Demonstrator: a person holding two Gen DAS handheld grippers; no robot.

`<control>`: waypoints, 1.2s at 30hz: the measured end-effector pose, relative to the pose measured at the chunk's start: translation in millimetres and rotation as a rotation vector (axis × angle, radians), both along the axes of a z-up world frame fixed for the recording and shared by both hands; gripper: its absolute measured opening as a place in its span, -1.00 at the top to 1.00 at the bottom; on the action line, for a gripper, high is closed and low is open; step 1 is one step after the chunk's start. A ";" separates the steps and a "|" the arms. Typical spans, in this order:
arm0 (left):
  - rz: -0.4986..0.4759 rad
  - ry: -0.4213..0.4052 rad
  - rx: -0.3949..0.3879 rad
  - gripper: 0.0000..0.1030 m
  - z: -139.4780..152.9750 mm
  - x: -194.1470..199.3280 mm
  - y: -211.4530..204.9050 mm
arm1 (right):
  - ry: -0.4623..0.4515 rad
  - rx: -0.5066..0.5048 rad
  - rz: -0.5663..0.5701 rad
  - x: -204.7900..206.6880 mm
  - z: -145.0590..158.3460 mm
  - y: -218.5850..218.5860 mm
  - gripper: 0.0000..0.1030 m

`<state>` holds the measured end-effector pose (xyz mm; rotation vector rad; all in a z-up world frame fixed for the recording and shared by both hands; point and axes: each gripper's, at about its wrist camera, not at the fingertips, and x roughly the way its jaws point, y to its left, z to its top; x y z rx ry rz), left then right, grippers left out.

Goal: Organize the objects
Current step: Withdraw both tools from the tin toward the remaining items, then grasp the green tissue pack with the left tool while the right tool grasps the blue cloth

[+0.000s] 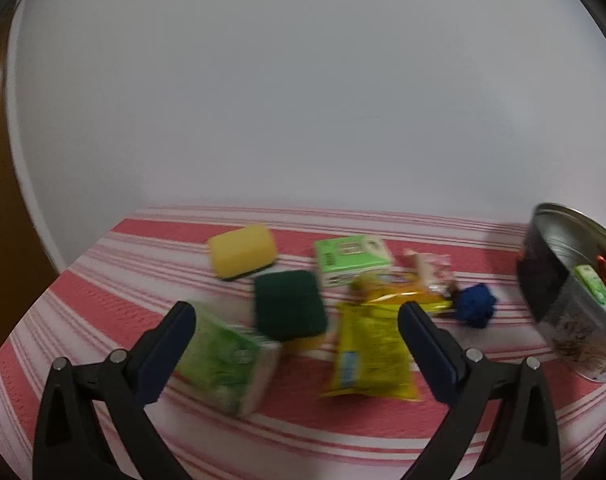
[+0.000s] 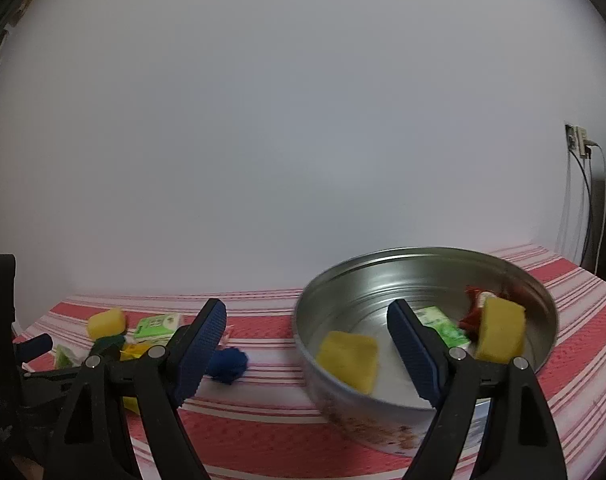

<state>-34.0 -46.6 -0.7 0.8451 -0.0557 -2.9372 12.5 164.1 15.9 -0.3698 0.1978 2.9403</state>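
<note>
Loose items lie scattered on the red-and-white striped cloth (image 1: 103, 304), ahead of the left gripper (image 1: 297, 332), whose jaws gape with nothing between them. Nearest its left finger is a green-printed carton (image 1: 231, 364), long axis slanting away rightward; beside it lie a dark green sponge (image 1: 289, 304) and a yellow foil packet (image 1: 369, 352). Further right, the round metal tin (image 2: 383, 280) sits before the right gripper (image 2: 307, 336), likewise wide open and empty. The left hand looks better placed for the carton.
</note>
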 end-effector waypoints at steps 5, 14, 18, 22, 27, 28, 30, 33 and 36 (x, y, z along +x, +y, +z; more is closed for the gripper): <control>0.075 -0.051 0.047 -0.99 -5.1 -9.9 -32.9 | -0.029 -0.001 0.037 -5.6 -4.2 -10.5 -0.64; 0.071 -0.221 0.139 -0.99 -29.7 -31.9 -54.0 | -0.053 0.006 0.081 -7.9 -7.0 -14.5 -0.64; 0.075 -0.272 0.184 -0.89 -39.7 -39.4 -59.4 | -0.061 -0.001 0.093 -7.9 -6.3 -15.9 -0.64; 0.067 -0.285 0.205 -0.69 -42.2 -41.2 -59.6 | -0.069 -0.002 0.105 -8.3 -6.1 -17.3 -0.64; 0.048 -0.279 0.218 -0.66 -40.2 -39.2 -59.6 | -0.088 -0.001 0.109 -10.2 -6.8 -17.6 -0.64; 0.050 -0.277 0.217 -0.65 -39.6 -38.0 -59.6 | -0.100 -0.002 0.112 -12.0 -7.3 -17.7 -0.64; 0.055 -0.254 0.212 -0.65 -33.9 -32.8 -61.1 | -0.127 -0.001 0.123 -16.7 -9.0 -19.1 -0.64; 0.042 -0.172 0.221 -0.65 -18.3 -23.7 -63.7 | -0.178 0.002 0.151 -28.7 -12.8 -25.2 -0.64; 0.038 -0.090 0.229 -0.65 -5.3 -15.2 -66.3 | -0.214 0.006 0.181 -40.8 -15.5 -33.7 -0.64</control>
